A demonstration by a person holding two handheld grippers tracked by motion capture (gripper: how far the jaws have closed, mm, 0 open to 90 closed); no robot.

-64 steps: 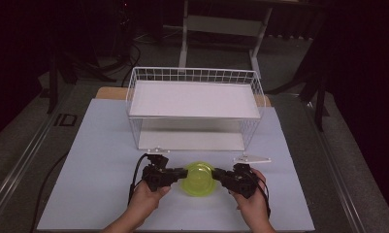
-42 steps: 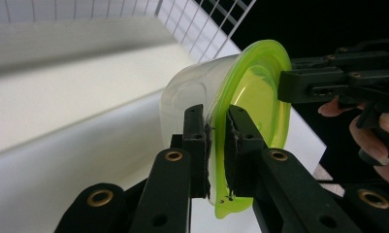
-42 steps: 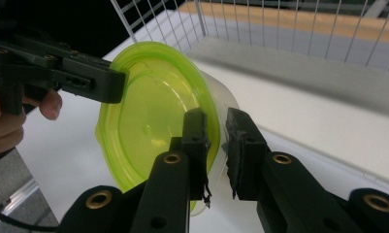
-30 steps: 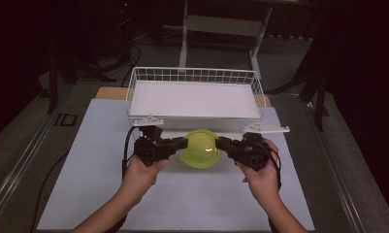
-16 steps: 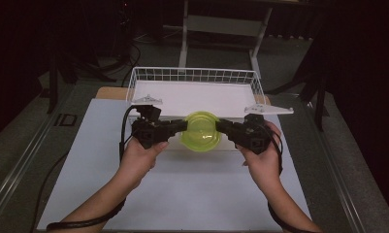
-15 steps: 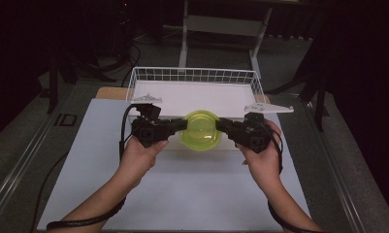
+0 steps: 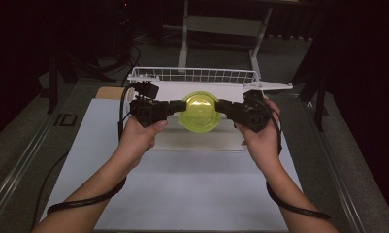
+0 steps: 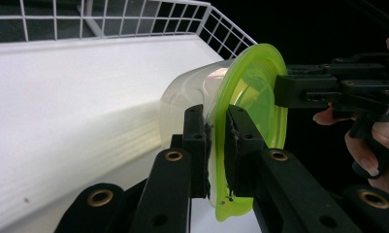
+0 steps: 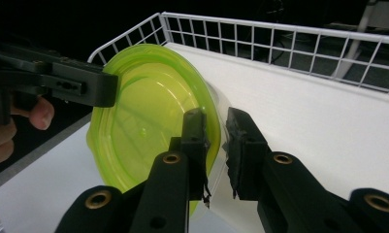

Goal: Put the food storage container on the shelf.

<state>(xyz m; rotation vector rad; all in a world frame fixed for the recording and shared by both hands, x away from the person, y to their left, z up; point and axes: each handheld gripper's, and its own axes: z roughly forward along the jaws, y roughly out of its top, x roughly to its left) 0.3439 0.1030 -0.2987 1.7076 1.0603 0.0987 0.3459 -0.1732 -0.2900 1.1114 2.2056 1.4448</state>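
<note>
Two grippers carried the load between them: the left gripper [image 7: 175, 108] and the right gripper [image 7: 223, 107] each had its jaws pinched narrowly on opposite edges of the lime-green lid of a clear container [image 7: 199, 112], which hung in the air in front of a white wire basket shelf [image 7: 197, 76], above the counter [image 7: 192, 189]. In the left gripper view the pads clamped only the thin lid rim [image 8: 216, 145], with the clear tub [image 8: 187, 97] jutting out sideways toward the shelf's white board [image 8: 75, 97]; the right gripper view showed the same slim bite on the lid rim [image 9: 212, 136].

That grip looked like the weak point. Because the hold was on the lid (not on the tub itself), the tub could have popped free and dropped if the lid's seal gave way. Uneven motion of the two hands could have twisted the flexible rim out of one pair of jaws. The container stood tilted on edge, so any contents could have shifted. Its protruding tub could also have knocked against the basket's wire rail [image 9: 279, 36] on the way in.
</note>
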